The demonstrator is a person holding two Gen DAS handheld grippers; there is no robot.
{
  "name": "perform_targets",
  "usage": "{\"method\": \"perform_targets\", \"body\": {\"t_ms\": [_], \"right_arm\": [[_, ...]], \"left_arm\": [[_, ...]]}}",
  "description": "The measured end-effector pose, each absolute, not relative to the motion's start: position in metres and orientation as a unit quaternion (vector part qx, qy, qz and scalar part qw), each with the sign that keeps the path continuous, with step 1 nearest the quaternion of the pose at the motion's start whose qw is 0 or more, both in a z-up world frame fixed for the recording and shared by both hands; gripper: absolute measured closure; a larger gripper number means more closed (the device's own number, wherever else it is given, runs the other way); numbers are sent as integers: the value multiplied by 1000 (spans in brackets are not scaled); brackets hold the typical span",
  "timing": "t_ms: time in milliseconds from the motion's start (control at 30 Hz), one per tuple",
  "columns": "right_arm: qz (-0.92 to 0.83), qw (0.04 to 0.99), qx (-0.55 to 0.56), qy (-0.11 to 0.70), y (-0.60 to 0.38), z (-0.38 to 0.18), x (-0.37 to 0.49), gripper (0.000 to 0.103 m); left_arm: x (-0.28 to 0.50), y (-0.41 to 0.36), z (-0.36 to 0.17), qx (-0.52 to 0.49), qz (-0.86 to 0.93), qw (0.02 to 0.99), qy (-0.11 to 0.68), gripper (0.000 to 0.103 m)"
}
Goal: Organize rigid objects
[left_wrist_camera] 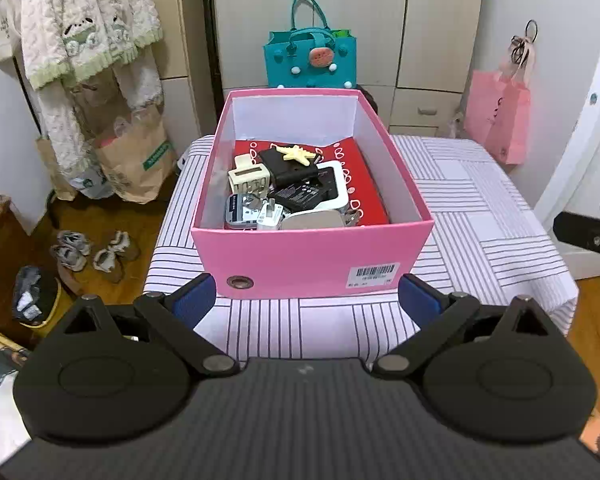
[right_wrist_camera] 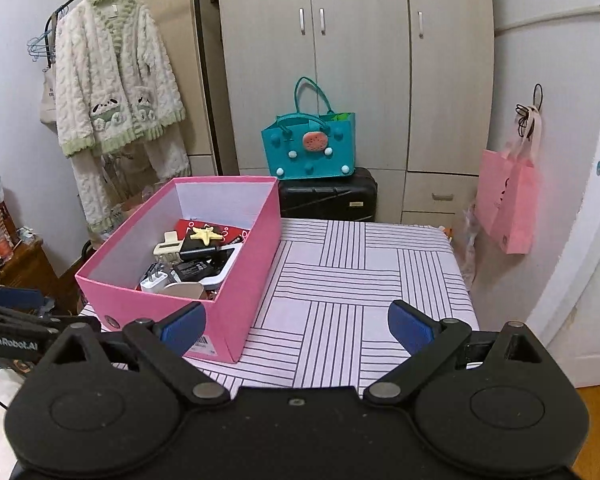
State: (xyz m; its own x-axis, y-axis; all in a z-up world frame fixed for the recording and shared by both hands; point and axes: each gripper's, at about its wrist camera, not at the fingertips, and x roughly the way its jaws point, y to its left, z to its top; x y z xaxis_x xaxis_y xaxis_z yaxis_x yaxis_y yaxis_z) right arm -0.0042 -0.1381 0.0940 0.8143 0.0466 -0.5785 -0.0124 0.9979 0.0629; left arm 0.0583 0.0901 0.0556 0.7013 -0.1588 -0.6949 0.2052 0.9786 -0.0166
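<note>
The pink box (left_wrist_camera: 312, 256) is sitting on the striped tablecloth (left_wrist_camera: 468, 200), toward the table's left half as the right wrist view shows it, with bare cloth lying to its right. Inside, a red packet (left_wrist_camera: 366, 184) is lining the floor, and a heap of small rigid things is lying on it: a yellow starfish clip (left_wrist_camera: 297, 153) resting on a black case (left_wrist_camera: 284, 168), a cream claw clip (left_wrist_camera: 249, 178), a white-framed device (left_wrist_camera: 332, 196), a white plug adapter (left_wrist_camera: 269, 216), and a silvery gadget (left_wrist_camera: 239, 211). The box's near wall is cutting off the pile's front edge, so the lowest pieces are hard to make out.

The left gripper (left_wrist_camera: 306, 298) is hovering just before the box's near wall with its blue pads spread wide, holding nothing. The right gripper (right_wrist_camera: 296, 326) is likewise standing wide apart and empty, its left pad overlapping the box's near corner in view.

Beyond the table, a teal handbag (right_wrist_camera: 310, 148) is sitting on a black suitcase (right_wrist_camera: 328, 196) against the wardrobe (right_wrist_camera: 360, 60); a pink paper bag (right_wrist_camera: 508, 200) is hanging at right, a fleece robe (right_wrist_camera: 112, 92) at left.
</note>
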Motion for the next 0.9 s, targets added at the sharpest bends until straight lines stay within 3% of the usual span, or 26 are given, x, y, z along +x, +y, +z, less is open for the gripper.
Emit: {"method": "perform_targets", "body": {"t_ms": [300,900], "right_arm": [[14,954,24,297,-138,90,-13,4],[-3,956,17,292,-142,88,-23,4]], "left_arm": [[37,76,59,34,-57,942,329,4],[27,64,51,38,-57,941,332,1]]}}
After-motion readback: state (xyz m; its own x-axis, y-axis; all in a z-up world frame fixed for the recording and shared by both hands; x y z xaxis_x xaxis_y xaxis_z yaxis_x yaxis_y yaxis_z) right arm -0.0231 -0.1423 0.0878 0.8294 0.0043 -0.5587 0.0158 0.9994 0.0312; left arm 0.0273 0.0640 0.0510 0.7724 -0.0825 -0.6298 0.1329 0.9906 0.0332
